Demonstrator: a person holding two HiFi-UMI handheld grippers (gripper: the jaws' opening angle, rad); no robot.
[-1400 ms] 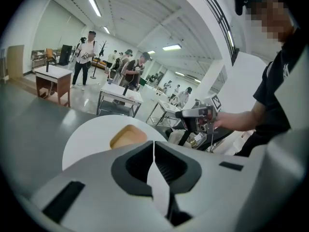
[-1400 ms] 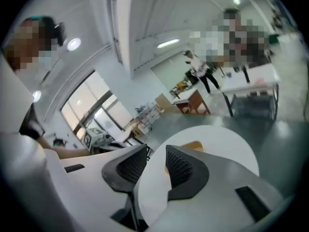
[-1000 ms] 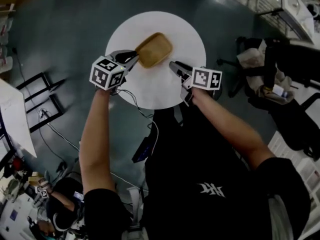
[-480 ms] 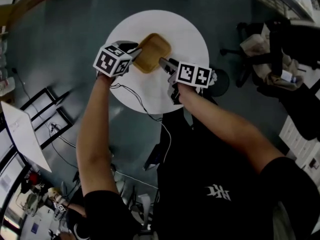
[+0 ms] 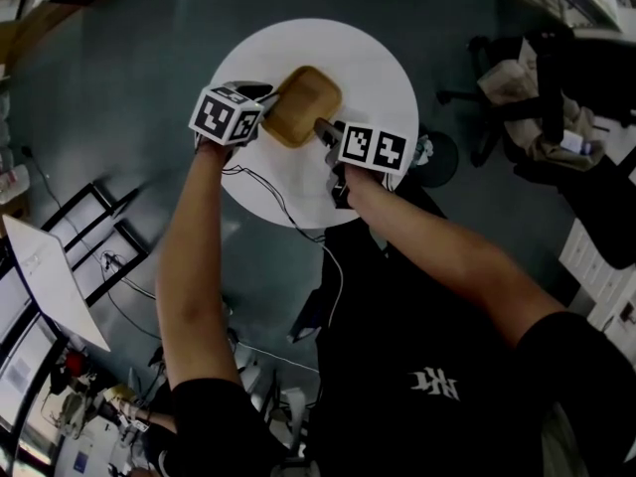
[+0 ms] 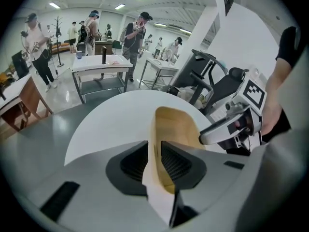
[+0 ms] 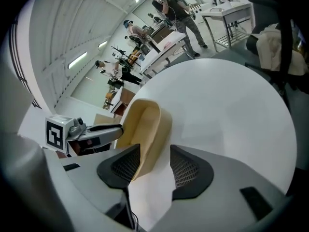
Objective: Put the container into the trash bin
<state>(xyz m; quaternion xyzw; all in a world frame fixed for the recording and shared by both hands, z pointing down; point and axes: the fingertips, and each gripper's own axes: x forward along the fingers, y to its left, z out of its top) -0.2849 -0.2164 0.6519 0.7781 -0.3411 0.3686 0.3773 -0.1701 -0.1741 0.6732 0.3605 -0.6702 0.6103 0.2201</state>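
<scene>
Dark grey-green floor lies all around the round white counter (image 5: 373,63). A little toward the far edge from its middle sits the shallow tan fibre container (image 5: 303,102), hollow side up. I find no trash bin in these views, so you will have to look for it later.

You are at the grasping step, as I judge it. Your left gripper (image 5: 266,105) meets the container from the side of the counter's left edge. Its jaws stand about half apart with the thin rim wall between them, and both ribbed pads seem to lie against that wall, so I read this as a grip on the rim. Your right gripper (image 7: 154,161) comes from the near-right side. Its jaws are opening, very wide, and the rounded end of the container stands between them. The wall is close to one pad, while the other pad is clearly apart from it, so this gripper holds nothing.

For the next move, I think you should either close the right jaws on this end, with the wall deep between the pads, or take them away and lift with the left alone. A grip on one thin rim may let the container swing. Whether it rests fully on the counter, I cannot tell.
</scene>
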